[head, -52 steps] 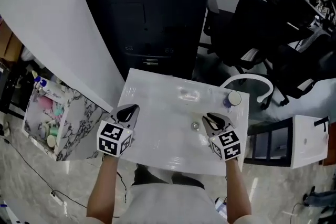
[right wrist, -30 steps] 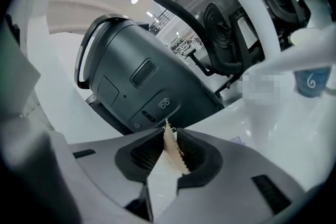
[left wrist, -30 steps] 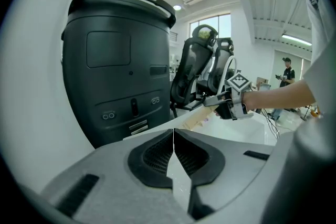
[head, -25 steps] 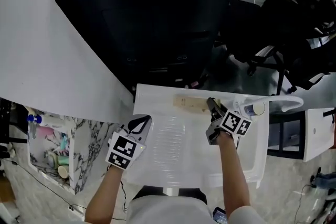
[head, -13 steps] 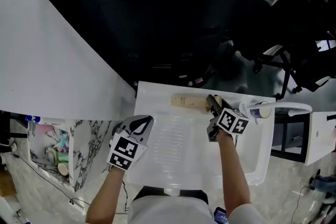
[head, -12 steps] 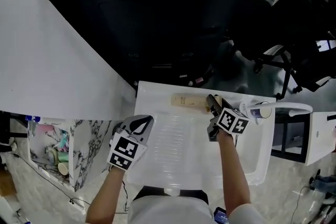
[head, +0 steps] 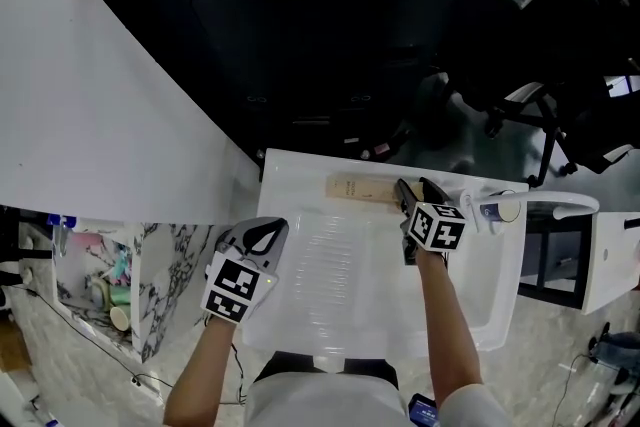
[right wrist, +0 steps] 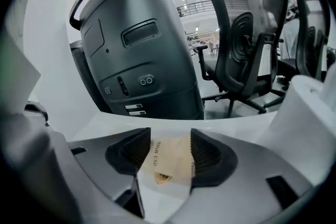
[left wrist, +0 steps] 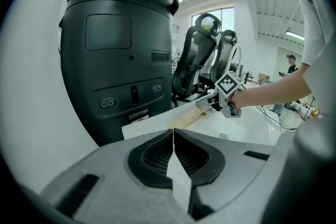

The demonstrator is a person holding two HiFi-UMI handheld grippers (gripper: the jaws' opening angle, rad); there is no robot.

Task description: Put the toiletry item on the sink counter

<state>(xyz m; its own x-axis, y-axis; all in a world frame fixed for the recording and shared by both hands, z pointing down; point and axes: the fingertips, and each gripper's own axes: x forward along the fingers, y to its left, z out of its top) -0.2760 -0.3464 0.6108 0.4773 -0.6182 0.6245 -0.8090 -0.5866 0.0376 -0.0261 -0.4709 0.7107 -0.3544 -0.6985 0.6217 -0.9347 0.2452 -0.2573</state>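
Note:
The toiletry item [head: 358, 188], a flat tan pack with dark print, lies on the back rim of the white sink counter [head: 295, 177]. My right gripper [head: 417, 187] sits at its right end. In the right gripper view the pack [right wrist: 170, 165] lies between the jaws of that gripper [right wrist: 171, 150], which are opening wide and no longer press on it. My left gripper [head: 268, 227] hovers over the basin's left edge, shut with nothing in it; its closed tips [left wrist: 173, 134] point towards the pack [left wrist: 186, 117] and the right gripper [left wrist: 210, 106].
A large black machine [head: 330, 35] stands right behind the counter. A white curved faucet [head: 560, 205] and a small bottle [head: 495, 211] are at the back right corner. A white panel [head: 80, 95] and a marble-pattern shelf of toiletries [head: 90, 285] are to the left, office chairs [head: 560, 65] to the right.
The right gripper went from over the basin to the back rim, where the tan pack now lies. Its jaws have spread apart in the last half second. The left gripper has barely moved.

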